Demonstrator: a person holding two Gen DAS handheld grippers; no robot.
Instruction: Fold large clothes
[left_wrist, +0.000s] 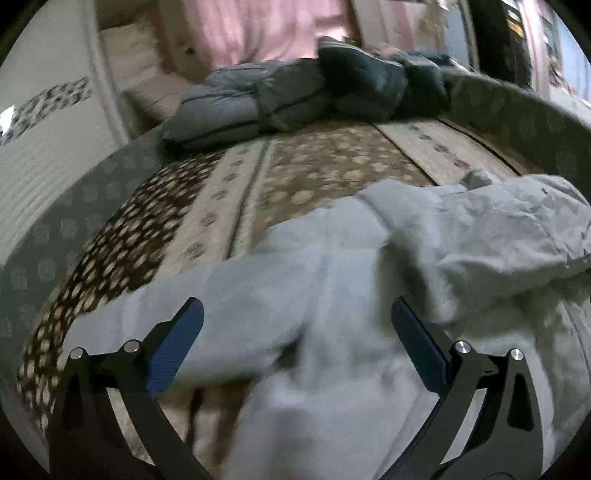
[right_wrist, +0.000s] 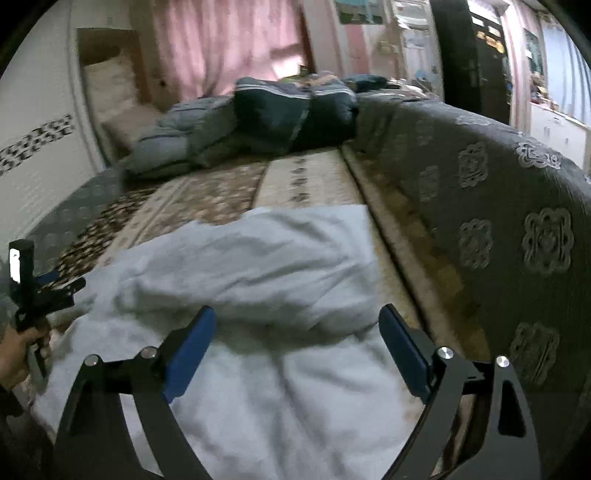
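A large white garment (left_wrist: 332, 277) lies crumpled on the patterned bed, with a long part running toward the lower left in the left wrist view. My left gripper (left_wrist: 295, 302) hovers over it, open, its blue pads (left_wrist: 177, 343) wide apart and gripping nothing. In the right wrist view the same garment (right_wrist: 251, 266) lies in a folded, puffy heap. My right gripper (right_wrist: 297, 310) is open above it, and no cloth is pinched between its pads. The left gripper (right_wrist: 55, 282) shows at the far left edge, held by a hand (right_wrist: 18, 350).
A brown and beige flowered bedspread (left_wrist: 314, 158) covers the bed. Blue-grey pillows and quilts (left_wrist: 295, 92) are piled at the far end. A grey cover with flower medallions (right_wrist: 498, 221) rises along the right side. A white wardrobe (left_wrist: 44, 155) stands on the left, with pink curtains (right_wrist: 221, 44) behind.
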